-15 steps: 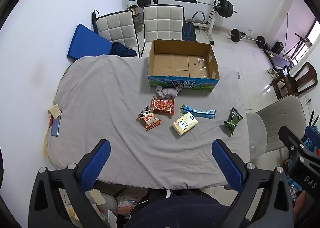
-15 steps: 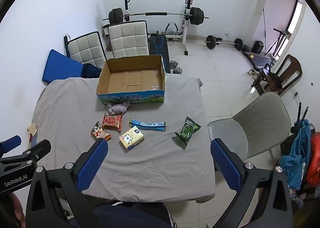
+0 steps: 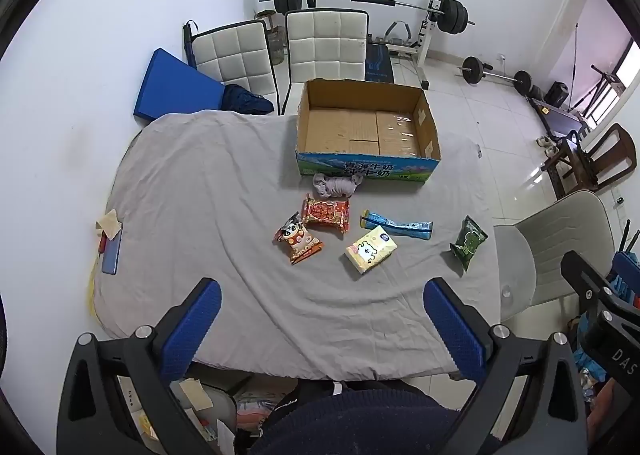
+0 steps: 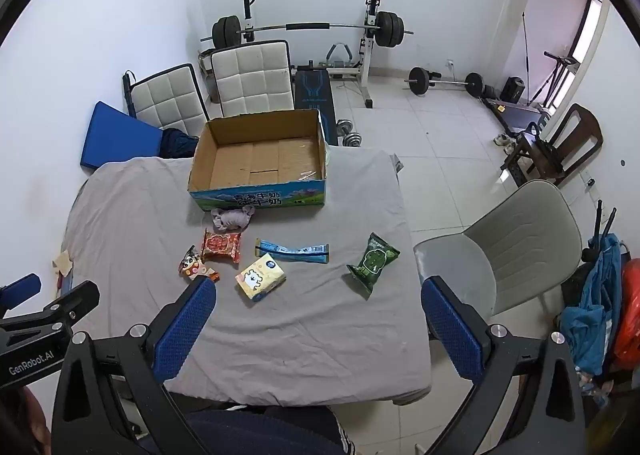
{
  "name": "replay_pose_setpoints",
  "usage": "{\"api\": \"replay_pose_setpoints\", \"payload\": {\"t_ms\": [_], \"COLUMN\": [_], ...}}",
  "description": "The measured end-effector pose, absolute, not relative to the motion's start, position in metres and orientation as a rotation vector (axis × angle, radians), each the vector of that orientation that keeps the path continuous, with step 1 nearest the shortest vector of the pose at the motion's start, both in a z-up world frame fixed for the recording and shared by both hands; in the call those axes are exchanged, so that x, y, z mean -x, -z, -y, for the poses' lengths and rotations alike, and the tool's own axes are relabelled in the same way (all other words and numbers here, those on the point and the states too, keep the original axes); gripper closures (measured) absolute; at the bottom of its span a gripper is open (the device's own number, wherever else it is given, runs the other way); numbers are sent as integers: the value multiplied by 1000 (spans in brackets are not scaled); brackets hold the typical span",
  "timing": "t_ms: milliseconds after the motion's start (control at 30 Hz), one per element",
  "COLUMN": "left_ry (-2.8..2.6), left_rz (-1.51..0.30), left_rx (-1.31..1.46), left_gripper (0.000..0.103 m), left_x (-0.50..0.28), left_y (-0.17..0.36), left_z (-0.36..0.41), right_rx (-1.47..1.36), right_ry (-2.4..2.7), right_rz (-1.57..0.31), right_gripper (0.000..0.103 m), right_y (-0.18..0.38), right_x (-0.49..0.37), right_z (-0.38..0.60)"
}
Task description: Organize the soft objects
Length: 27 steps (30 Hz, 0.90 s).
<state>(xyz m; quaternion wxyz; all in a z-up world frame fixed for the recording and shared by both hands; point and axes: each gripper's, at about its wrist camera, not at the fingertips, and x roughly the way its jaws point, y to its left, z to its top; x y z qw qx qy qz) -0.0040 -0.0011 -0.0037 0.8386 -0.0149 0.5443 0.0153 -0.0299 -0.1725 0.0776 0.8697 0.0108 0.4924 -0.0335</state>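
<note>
An open, empty cardboard box [image 3: 366, 153] [image 4: 258, 195] stands at the far side of the grey-covered table [image 3: 200, 183] [image 4: 132, 215]. In front of it lie a grey balled cloth [image 3: 335, 184] [image 4: 233, 217], a red snack pack [image 3: 326, 212] [image 4: 221, 246], a cartoon snack pack [image 3: 298, 240] [image 4: 192, 261], a yellow tissue pack [image 3: 371, 249] [image 4: 261, 276], a blue tube pack [image 3: 398, 224] [image 4: 293, 250] and a green snack bag [image 3: 468, 241] [image 4: 373, 261]. My left gripper [image 3: 320, 325] and right gripper [image 4: 316, 329] are open and empty, high above the table's near edge.
A phone and a paper scrap [image 3: 109, 239] lie at the table's left edge. Two white padded chairs [image 3: 324, 43] and a blue cushion [image 3: 172, 89] stand behind the table. A grey chair [image 4: 508, 251] stands at the right. A barbell rack [image 4: 308, 29] is at the back.
</note>
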Motion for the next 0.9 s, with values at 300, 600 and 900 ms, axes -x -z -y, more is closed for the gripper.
{"api": "replay_pose_setpoints", "payload": {"t_ms": [300,600,900], "left_ry": [-39,-42,-44], "left_rz": [-1151,-1140,-1135], "left_rx": [31,34,31], "left_gripper": [0,0,0], "left_x": [-7,-8,-7], "left_y": [6,1,-2], "left_z": [1,-2,-1], "right_rx": [-15,-12,-8], "right_ry": [72,68,68], "right_rz": [-1017,-1017,-1012], "right_gripper": [0,0,0], "right_y": [-80,-83,-83], "right_x": [29,26,26], "right_z": [173,170,167]}}
